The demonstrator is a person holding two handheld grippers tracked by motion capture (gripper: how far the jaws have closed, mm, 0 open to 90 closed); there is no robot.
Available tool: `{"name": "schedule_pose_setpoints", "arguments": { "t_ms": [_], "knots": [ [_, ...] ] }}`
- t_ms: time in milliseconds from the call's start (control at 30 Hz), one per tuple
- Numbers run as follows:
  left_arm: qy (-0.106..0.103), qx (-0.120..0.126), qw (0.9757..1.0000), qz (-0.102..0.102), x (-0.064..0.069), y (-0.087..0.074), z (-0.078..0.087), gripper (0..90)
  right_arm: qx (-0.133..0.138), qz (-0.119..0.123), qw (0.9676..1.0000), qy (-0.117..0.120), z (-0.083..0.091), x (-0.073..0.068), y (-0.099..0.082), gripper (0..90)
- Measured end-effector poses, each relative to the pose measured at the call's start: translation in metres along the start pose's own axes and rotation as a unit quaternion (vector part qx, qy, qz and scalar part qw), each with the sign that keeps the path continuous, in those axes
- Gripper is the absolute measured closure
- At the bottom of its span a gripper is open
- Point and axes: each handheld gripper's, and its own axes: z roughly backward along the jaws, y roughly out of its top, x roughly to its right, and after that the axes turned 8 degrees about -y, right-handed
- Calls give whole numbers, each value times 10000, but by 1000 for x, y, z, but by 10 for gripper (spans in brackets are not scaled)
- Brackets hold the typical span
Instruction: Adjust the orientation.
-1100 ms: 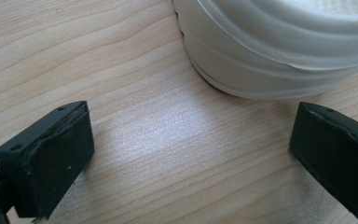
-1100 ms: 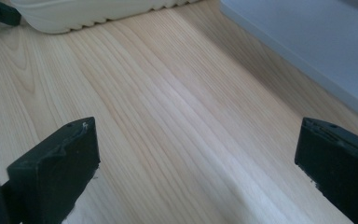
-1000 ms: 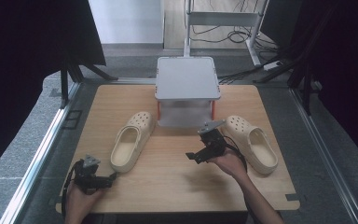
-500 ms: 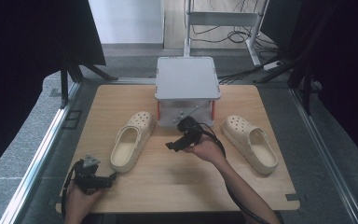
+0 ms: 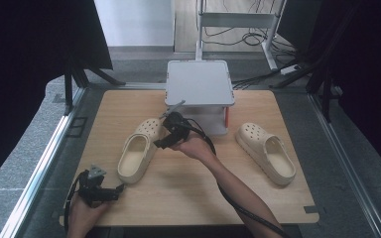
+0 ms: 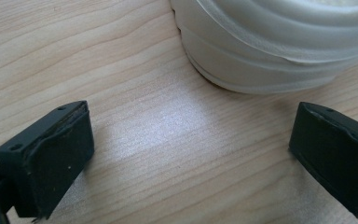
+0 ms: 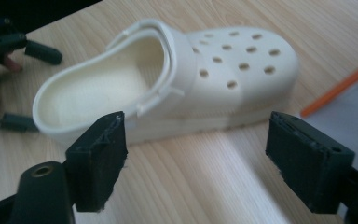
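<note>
Two clogs: left clog (image 5: 138, 150) toe toward far edge; both tongs (image 7: 193, 161) (image 6: 191, 154) apart, empty.

The wooden table (image 5: 188, 198) lay bare along its near edge and down the middle, between the two clogs, so a hand had room there. At the far middle a grey box stand (image 5: 199, 84) blocked the way. The left clog (image 5: 138, 150) sat just beside the right gripper (image 5: 167, 130), whose jaws stood wide, bare wood between them. The right clog (image 5: 267, 152) lay well apart. The left gripper (image 6: 191, 149), jaws parted, faced that left clog's heel
</note>
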Motion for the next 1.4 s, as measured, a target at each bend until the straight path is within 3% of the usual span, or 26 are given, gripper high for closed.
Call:
{"name": "schedule_pose_setpoints", "arguments": {
  "t_ms": [67,367,467,700,867,1033,1233,1400],
  "knots": [
    [-1,-7,10000,-13,0,-1,1,0,-42,21,10000,7,-13,-4,12,239],
    [-31,-3,10000,-33,0,-2,2,0,-183,-69,9998,17,-44,-10,32,290],
    [-32,-2,10000,-33,0,-2,2,0,-360,-24,9993,-130,-59,-13,37,322],
    [-23,3,10000,-38,0,-2,2,0,-596,98,9975,-366,-70,-19,38,396],
    [-31,-2,10000,-33,0,-2,2,0,-642,340,9955,-602,-66,-28,41,568],
    [-31,0,10000,-32,0,-2,2,0,-803,727,9901,-896,-56,-31,43,716],
    [-26,2,10000,-32,0,-2,2,0,-791,1005,9858,-1090,-47,-32,43,759],
    [-27,4,10000,-33,0,-2,2,0,-644,1153,9870,-911,-36,-30,42,767]
  ]
}}
